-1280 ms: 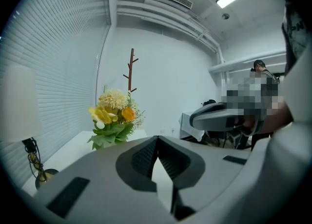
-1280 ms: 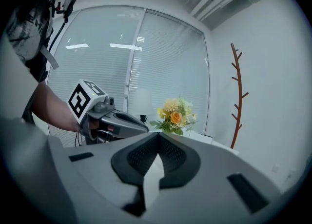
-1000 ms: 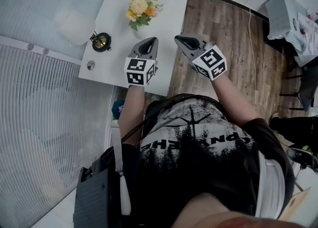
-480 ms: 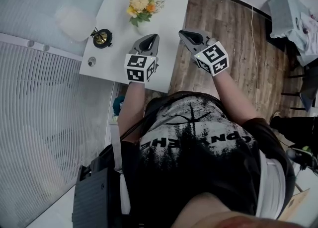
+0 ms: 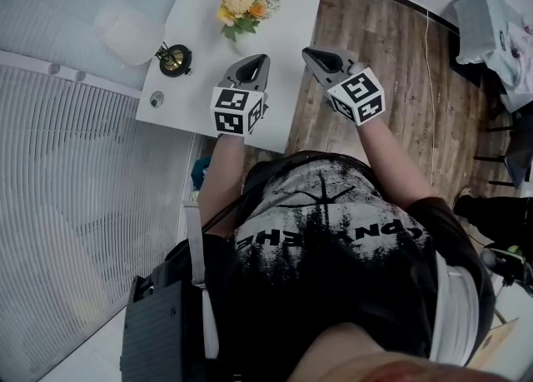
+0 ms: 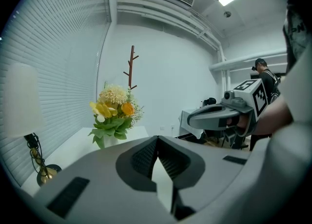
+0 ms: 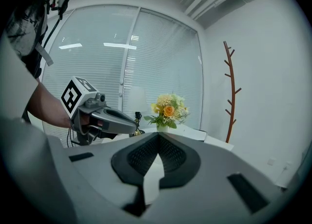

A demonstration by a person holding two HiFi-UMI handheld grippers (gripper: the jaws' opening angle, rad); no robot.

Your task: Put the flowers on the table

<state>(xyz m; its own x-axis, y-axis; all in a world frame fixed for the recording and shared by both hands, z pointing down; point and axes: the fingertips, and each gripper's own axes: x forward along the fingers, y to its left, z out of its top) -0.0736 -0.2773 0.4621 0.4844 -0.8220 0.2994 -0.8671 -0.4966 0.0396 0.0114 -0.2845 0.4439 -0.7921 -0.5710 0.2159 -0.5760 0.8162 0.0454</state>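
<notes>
A bunch of yellow, orange and white flowers [image 5: 240,2] stands in a white vase on the white table [image 5: 204,81], towards its far end. My left gripper [image 5: 259,60] hovers over the table's near right part, shut and empty, a short way short of the flowers [image 6: 113,115]. My right gripper [image 5: 307,54] hangs beside the table's right edge over the wooden floor, also shut with nothing in it. Each gripper view shows the other gripper: the right gripper [image 6: 229,113] and the left gripper [image 7: 105,116]. The flowers [image 7: 167,110] stand ahead of both.
A small lamp with a gold base [image 5: 173,60] and a white shade [image 5: 125,32] stands at the table's left. A brown coat stand [image 7: 230,91] rises by the far wall. Window blinds [image 5: 75,205] run along the left. Furniture draped with cloth [image 5: 491,22] stands at the right.
Both grippers stay shut and side by side. The table and flowers have slid a little up in the head view, and the grippers sit slightly farther from the flowers.
</notes>
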